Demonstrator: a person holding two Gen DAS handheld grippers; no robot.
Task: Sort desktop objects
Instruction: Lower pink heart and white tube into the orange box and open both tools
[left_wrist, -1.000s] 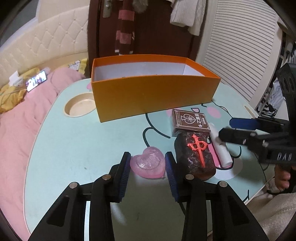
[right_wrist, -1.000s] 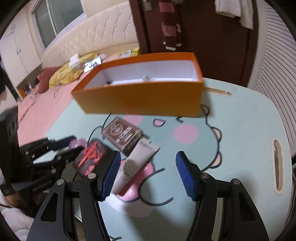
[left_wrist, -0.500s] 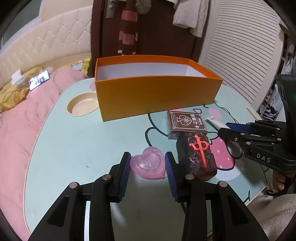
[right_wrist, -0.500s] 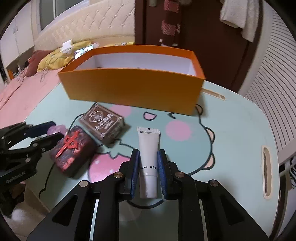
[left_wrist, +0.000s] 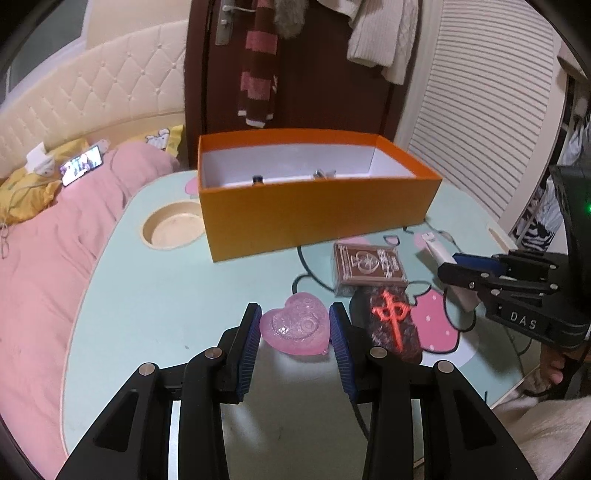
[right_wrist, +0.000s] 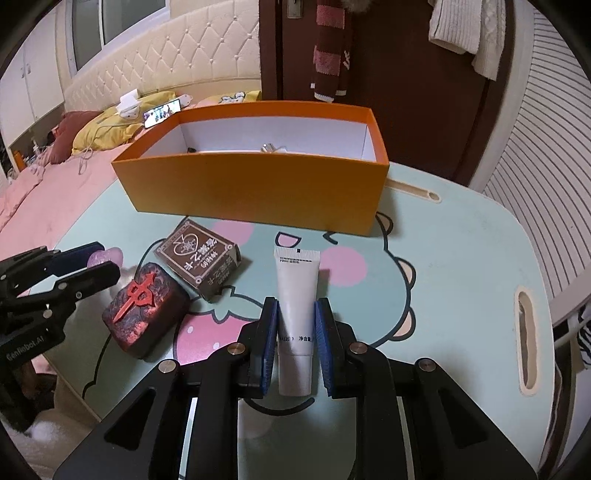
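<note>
My left gripper (left_wrist: 294, 328) clamped on the pink heart (left_wrist: 295, 326), apparently lifted off the table (left_wrist: 155, 295), my right gripper (right_wrist: 295, 328) clenched on the white tube (right_wrist: 297, 295), orange box (right_wrist: 255, 192) just behind, card box (right_wrist: 201, 260) beside the mahjong block (right_wrist: 144, 304).

Matte black plastic left gripper (left_wrist: 294, 334) with angular forked arms, ribbed blue rubber pads (left_wrist: 249, 341), round silver screw heads, matching black right gripper (right_wrist: 295, 334) with blue pads, white "DAS" lettering, green indicator light, pale fluffy sleeve (left_wrist: 546, 435)
</note>
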